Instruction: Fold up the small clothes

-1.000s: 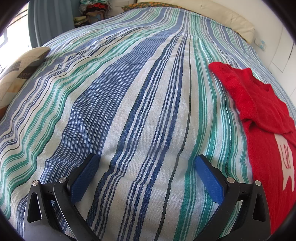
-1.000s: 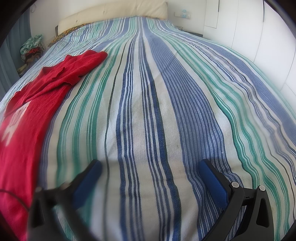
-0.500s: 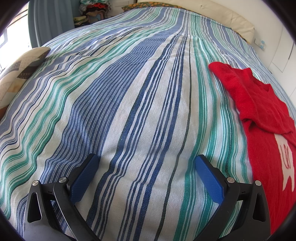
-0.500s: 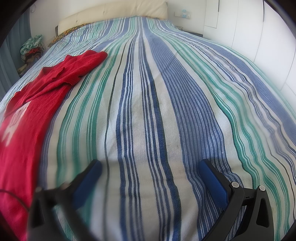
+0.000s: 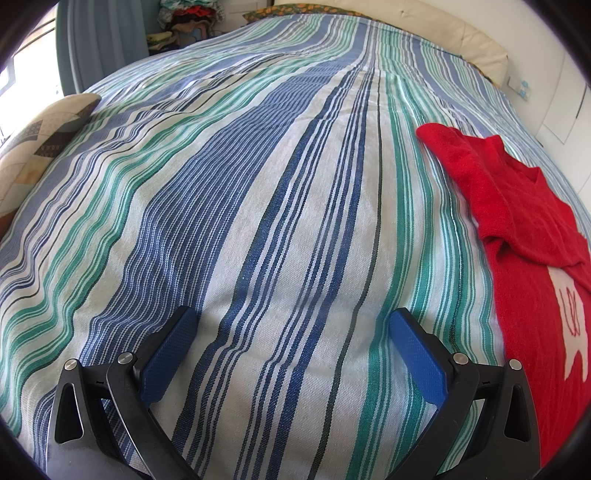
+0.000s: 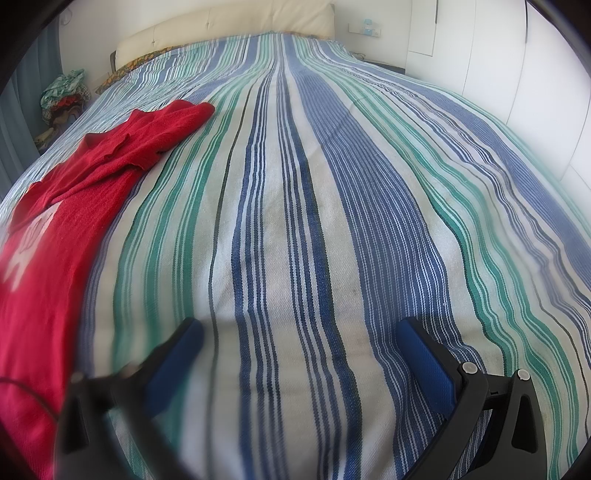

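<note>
- We are over a wide bed under a striped bedspread (image 5: 280, 206) in blue, green and white, with a cream headboard (image 6: 229, 22) at the top of the right wrist view and white cupboard doors (image 6: 509, 62) down its right edge.
- Nothing has changed over the last second: both views match the earlier ones, so we judge the folding has not started and both tools are simply waiting.
- The left gripper (image 5: 291, 343) has its blue pads spread wide, with only bedspread between them.
- The right gripper (image 6: 301, 345) is equally wide apart and holds nothing.
- The red garment (image 5: 517, 236) lies flat at the right edge of the left wrist view and at the left edge of the right wrist view (image 6: 74, 206) (so it sits between the two tools), one sleeve reaching toward the headboard.
- Its white motif (image 5: 570, 325) is cut by the frame edge, and we cannot make out what it shows.
- The garment's lower hem is out of frame in both views.
- The lower left of the right wrist view is blurred, softening that pad.
- A patterned cushion (image 5: 40, 133) shows at the left edge of the left wrist view, and a pile of clothes (image 5: 184, 18) at its top is too small to identify.
</note>
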Tool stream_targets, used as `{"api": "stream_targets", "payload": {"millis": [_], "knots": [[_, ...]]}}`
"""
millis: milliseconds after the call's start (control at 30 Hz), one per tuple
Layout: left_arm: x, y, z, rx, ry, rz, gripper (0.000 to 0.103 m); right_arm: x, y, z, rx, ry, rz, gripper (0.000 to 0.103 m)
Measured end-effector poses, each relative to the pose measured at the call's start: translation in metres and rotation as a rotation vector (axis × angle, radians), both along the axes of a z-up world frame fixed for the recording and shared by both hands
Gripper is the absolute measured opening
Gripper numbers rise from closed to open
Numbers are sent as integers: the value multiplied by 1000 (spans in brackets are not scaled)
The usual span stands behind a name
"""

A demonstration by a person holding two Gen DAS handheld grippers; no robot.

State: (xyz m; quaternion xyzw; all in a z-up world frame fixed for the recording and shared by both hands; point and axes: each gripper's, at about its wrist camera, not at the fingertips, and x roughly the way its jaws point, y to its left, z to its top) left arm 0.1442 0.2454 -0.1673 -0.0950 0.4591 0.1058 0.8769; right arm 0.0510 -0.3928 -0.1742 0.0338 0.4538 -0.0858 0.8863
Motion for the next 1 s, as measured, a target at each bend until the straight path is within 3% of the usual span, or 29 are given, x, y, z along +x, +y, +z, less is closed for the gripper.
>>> {"api": "stream_targets", "payload": {"millis": [500, 633, 700, 767, 867, 933, 967, 1000], "knots": [[0, 0, 0, 0, -1, 0, 103, 1, -1, 0, 4, 5, 0, 103], [-1, 0, 0, 0, 0, 0, 103, 11, -5, 14, 1, 113, 21, 101], [-1, 0, 0, -1, -1, 1, 103, 9, -5, 41, -138, 135, 31, 96], [0, 0, 0, -3, -4, 2, 103, -3, -2, 83, -338, 71, 90, 96], [-1, 0, 0, -1, -4, 2, 103, -38, 7, 140, -796, -36, 200, 101], [-1, 0, 0, 0, -4, 2, 103, -64, 12, 157, -1097, -81, 280, 103], [-1, 0, 0, -1, -4, 3, 103, -72, 14, 163, -1164, -77, 332, 103], [-1, 0, 0, -1, -3, 3, 103, -81, 17, 166, -1141, -46, 403, 103]]}}
